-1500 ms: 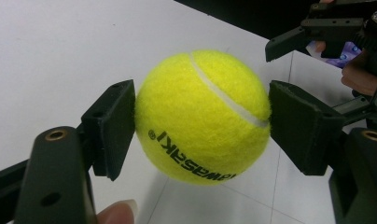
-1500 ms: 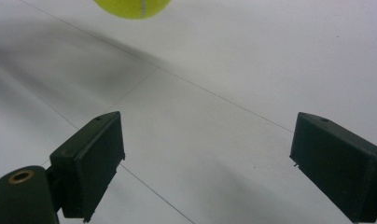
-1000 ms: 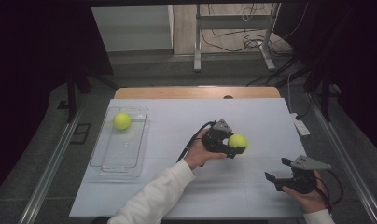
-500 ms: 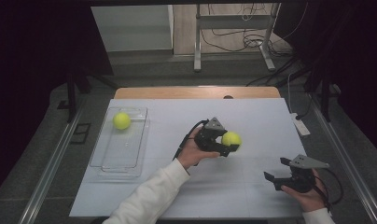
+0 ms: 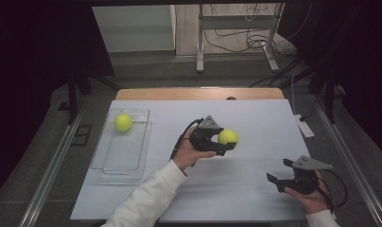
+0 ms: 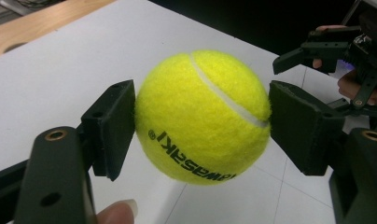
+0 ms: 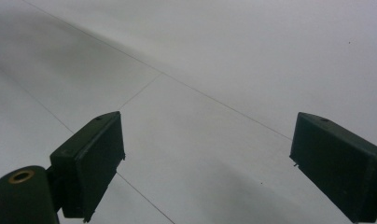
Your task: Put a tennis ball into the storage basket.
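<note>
Right of the clear plastic tray [image 5: 104,163] holding another ball, the left gripper [image 5: 225,143] clamps its fingers across the fuzzy yellow tennis ball's [image 5: 228,137] middle above the white worktop [image 5: 246,189] — light, springy, grippy — while farther right the right gripper [image 5: 280,171] gapes empty.

Ball [image 6: 203,116]: logo partly out of sight at 6 o'clock. Right gripper [image 6: 338,51] cut by frame edge, 2 o'clock.

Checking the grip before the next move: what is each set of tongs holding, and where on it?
The left tongs clamp a tennis ball across its middle, pads on opposite sides. The right tongs hold nothing.
</note>
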`<state>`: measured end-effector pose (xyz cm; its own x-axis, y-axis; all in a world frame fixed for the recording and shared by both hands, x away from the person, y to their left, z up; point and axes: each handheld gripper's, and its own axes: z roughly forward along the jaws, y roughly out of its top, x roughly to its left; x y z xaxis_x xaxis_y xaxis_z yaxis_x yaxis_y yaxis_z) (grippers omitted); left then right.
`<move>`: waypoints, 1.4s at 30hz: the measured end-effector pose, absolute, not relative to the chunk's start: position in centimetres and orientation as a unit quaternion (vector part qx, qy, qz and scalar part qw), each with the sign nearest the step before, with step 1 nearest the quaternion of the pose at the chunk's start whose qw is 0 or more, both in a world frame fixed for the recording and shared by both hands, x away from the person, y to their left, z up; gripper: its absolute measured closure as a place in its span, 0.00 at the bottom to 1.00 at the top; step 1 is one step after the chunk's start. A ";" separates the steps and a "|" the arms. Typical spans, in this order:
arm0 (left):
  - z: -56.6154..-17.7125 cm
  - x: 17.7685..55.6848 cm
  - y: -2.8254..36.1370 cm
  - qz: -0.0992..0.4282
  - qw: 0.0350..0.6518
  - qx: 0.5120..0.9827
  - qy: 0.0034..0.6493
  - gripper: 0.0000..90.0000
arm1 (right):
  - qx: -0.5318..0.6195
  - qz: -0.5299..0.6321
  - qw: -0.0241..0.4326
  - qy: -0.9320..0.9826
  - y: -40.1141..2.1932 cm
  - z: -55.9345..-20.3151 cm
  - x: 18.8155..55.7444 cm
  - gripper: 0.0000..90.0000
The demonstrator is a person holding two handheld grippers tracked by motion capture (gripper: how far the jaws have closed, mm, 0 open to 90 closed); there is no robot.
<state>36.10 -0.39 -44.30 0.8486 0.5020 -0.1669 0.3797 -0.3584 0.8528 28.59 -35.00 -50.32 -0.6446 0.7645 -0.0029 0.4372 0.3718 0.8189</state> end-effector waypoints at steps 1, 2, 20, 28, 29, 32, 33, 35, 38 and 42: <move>-44.2 36.1 -0.3 0.062 0.500 0.821 0.269 0.30 | 0.373 0.420 0.195 0.804 -35.0 -50.3 28.6 0.11; -44.1 36.1 -0.1 0.063 0.500 0.820 0.270 0.30 | 0.373 0.420 0.195 0.804 -35.0 -50.3 28.6 0.11; -43.1 35.9 2.3 0.083 0.509 0.806 0.289 0.30 | 0.367 0.423 0.196 0.805 -34.6 -50.3 29.0 0.12; -42.8 35.9 3.1 0.092 0.510 0.803 0.296 0.30 | 0.366 0.423 0.197 0.805 -34.6 -50.2 29.1 0.12; -42.8 35.9 3.2 0.093 0.510 0.802 0.297 0.30 | 0.366 0.423 0.197 0.805 -34.6 -50.2 29.1 0.12; -42.7 35.9 3.5 0.095 0.511 0.800 0.299 0.30 | 0.366 0.424 0.197 0.805 -34.5 -50.2 29.1 0.12; -42.7 35.9 3.6 0.096 0.511 0.800 0.300 0.30 | 0.365 0.426 0.196 0.804 -34.5 -50.2 29.2 0.12; -42.6 35.9 3.8 0.097 0.512 0.799 0.301 0.30 | 0.364 0.424 0.197 0.806 -34.4 -50.2 29.2 0.12; -42.5 35.8 4.1 0.101 0.513 0.797 0.303 0.30 | 0.364 0.424 0.197 0.806 -34.4 -50.2 29.2 0.12; -42.3 35.8 4.5 0.105 0.515 0.795 0.305 0.30 | 0.365 0.426 0.197 0.804 -34.4 -50.2 29.2 0.12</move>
